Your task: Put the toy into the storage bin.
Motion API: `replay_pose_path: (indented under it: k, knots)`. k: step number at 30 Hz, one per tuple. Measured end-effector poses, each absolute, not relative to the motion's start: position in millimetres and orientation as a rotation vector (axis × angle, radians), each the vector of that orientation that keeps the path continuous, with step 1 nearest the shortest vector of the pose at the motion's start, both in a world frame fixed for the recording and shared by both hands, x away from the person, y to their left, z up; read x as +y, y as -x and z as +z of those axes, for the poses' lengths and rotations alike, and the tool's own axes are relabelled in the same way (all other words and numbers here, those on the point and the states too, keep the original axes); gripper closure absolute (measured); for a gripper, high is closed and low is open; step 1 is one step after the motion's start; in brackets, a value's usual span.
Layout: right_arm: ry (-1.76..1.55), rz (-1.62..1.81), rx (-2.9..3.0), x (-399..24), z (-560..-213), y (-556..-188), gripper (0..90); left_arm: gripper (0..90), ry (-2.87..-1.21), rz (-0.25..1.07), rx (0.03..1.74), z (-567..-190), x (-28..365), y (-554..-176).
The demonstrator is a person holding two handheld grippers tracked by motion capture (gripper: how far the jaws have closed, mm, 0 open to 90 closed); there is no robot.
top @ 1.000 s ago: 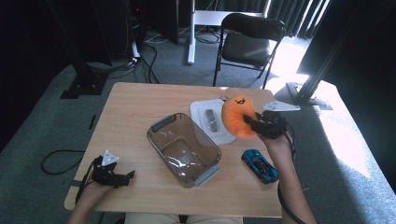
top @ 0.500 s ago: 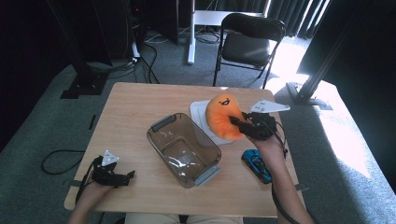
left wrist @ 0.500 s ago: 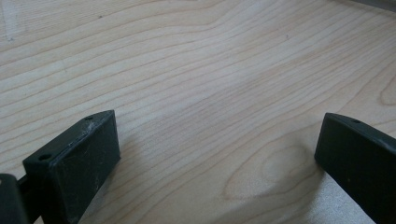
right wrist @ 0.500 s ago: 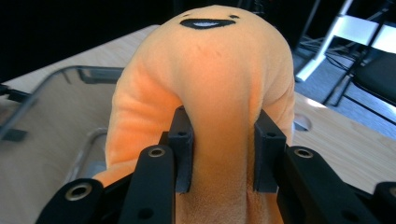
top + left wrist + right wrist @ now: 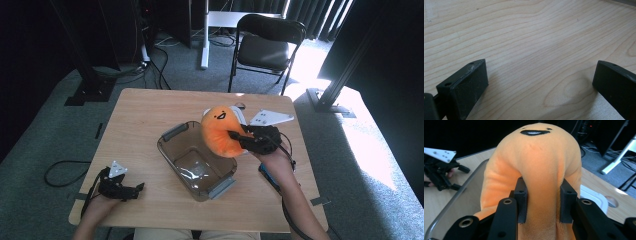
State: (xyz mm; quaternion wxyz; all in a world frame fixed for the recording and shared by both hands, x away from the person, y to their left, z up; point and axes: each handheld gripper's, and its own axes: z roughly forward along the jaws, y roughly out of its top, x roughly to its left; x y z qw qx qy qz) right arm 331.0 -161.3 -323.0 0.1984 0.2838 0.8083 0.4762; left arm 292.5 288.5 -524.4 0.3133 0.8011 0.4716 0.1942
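Note:
An orange plush toy with a black smiling face hangs in the air over the far right rim of a clear brown plastic bin. My right gripper is shut on it; in the right gripper view both pads squeeze the plush toy's soft body. My left gripper rests low at the table's near left corner. Its two fingers stand wide apart over bare wood with nothing between them.
A white tray lies behind the plush. A blue toy car sits on the table under my right forearm. The wooden table has bare room on its left half. A black folding chair stands beyond the far edge.
My right gripper has carried the plush toy leftward and a little up, from over the white tray to the bin's rim. The left gripper has stayed put.

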Motion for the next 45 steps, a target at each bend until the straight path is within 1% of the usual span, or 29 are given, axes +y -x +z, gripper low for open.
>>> replay_pose_path:
  k: [15,22,45]
  knots:
    - [-0.646,1.355,2.388,-127,-336,-320,66.1,0.5,-2.113,0.512,1.243,-524,289,-293]
    - [-0.607,1.349,2.443,-117,-349,-317,65.8,0.5,-2.113,0.513,1.243,-524,289,-293]
    - [-0.603,1.297,2.546,-102,-379,-322,64.9,0.5,-2.113,0.512,1.243,-524,289,-293]
